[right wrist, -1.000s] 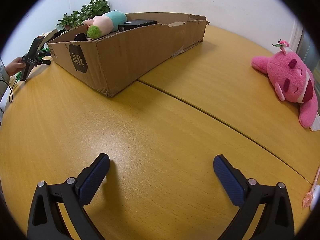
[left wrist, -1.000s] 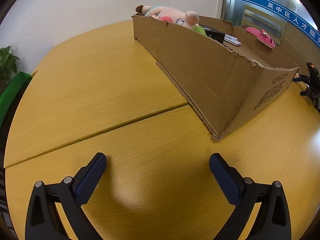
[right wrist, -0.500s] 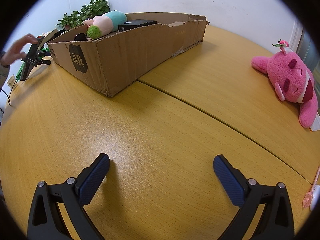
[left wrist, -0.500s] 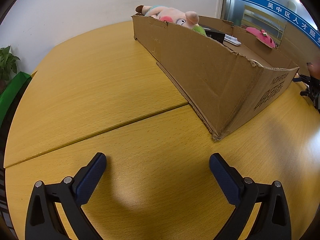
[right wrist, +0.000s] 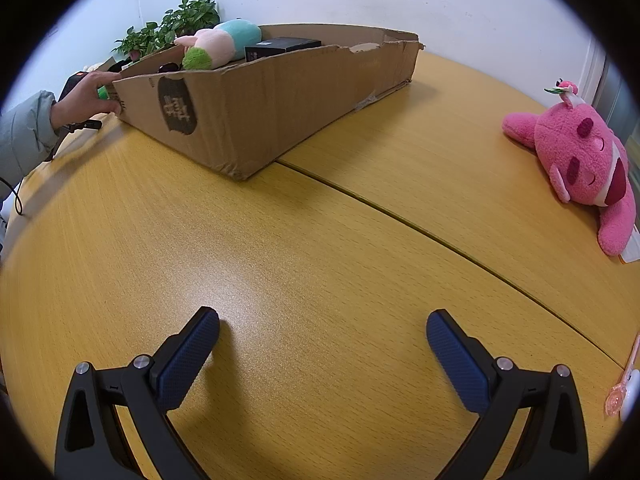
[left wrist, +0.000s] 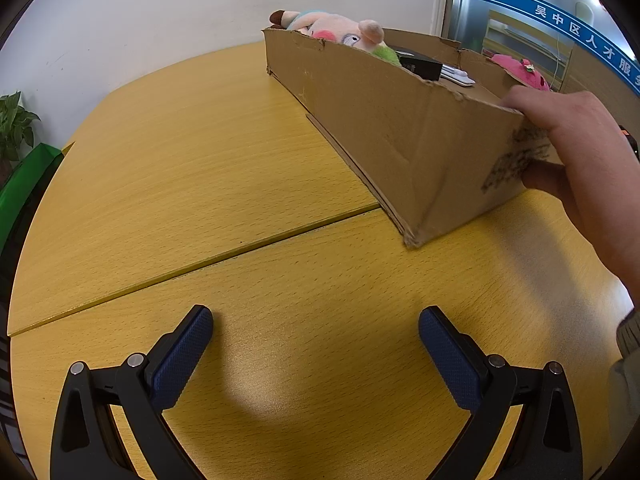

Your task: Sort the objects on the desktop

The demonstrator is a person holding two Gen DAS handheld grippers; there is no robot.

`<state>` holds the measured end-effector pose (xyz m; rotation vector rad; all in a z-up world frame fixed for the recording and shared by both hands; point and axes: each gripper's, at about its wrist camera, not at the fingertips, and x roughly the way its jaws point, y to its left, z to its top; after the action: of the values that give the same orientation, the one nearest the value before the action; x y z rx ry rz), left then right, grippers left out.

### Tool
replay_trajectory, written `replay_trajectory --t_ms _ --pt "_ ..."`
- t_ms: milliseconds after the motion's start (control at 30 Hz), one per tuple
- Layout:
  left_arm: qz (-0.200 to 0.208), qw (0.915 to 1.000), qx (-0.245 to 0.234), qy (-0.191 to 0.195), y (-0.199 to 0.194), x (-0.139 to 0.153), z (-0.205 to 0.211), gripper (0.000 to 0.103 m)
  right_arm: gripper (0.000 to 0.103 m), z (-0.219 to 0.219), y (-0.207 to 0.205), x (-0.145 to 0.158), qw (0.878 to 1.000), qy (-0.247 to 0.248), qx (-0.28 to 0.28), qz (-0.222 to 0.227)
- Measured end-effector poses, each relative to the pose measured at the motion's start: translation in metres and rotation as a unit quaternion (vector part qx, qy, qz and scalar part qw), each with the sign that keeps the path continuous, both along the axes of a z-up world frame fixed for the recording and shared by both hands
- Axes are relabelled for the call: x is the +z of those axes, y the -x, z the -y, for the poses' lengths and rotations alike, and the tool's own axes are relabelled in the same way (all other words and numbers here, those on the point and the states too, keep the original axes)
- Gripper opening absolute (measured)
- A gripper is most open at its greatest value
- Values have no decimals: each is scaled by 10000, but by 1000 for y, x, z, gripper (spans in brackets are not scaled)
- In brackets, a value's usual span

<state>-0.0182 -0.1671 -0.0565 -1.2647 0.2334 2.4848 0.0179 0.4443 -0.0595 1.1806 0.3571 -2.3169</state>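
The left gripper (left wrist: 316, 334) is being held low over the yellow wooden bench (left wrist: 192, 168), its blue-padded jaws spread wide and released, with nothing between them. The right gripper (right wrist: 322, 336) is likewise being held just above the bench (right wrist: 300, 240), jaws released and empty. A long, shallow cardboard box (left wrist: 380, 128) is being rested on the bench ahead of both grippers, lying across the seam between two bench sections. Its near end wall is being gripped by a bare hand (left wrist: 576, 160), fingers hooked over the top edge and thumb pressed against the printed outer face; in the right wrist view the same hand (right wrist: 86, 98) is being seen at the far left, emerging from a pale sleeve (right wrist: 24, 136). Inside the box (right wrist: 280, 96) a pink plush pig (right wrist: 218, 46) with a teal body and green tuft is being carried, beside a black box (right wrist: 282, 46). A pink plush bear (right wrist: 584, 164) is being left lying on the bench to the right, well apart from the cardboard box and outside it. A small pink spoon-like item (right wrist: 620, 390) is being glimpsed at the right edge of the bench. Green potted plants (right wrist: 172, 30) are being seen behind the box against the white wall.
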Motion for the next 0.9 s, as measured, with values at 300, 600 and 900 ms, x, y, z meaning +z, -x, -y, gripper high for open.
replay_trajectory --t_ms 300,600,900 --pt "1 10000 12 1 0 0 0 103 103 0 0 0 10000 -2 -1 0" --pt "1 10000 20 2 0 0 0 103 103 1 -1 0 10000 -4 -2 -2" --pt "3 10000 24 4 4 0 5 103 103 -3 -3 0 10000 -1 -2 -3"
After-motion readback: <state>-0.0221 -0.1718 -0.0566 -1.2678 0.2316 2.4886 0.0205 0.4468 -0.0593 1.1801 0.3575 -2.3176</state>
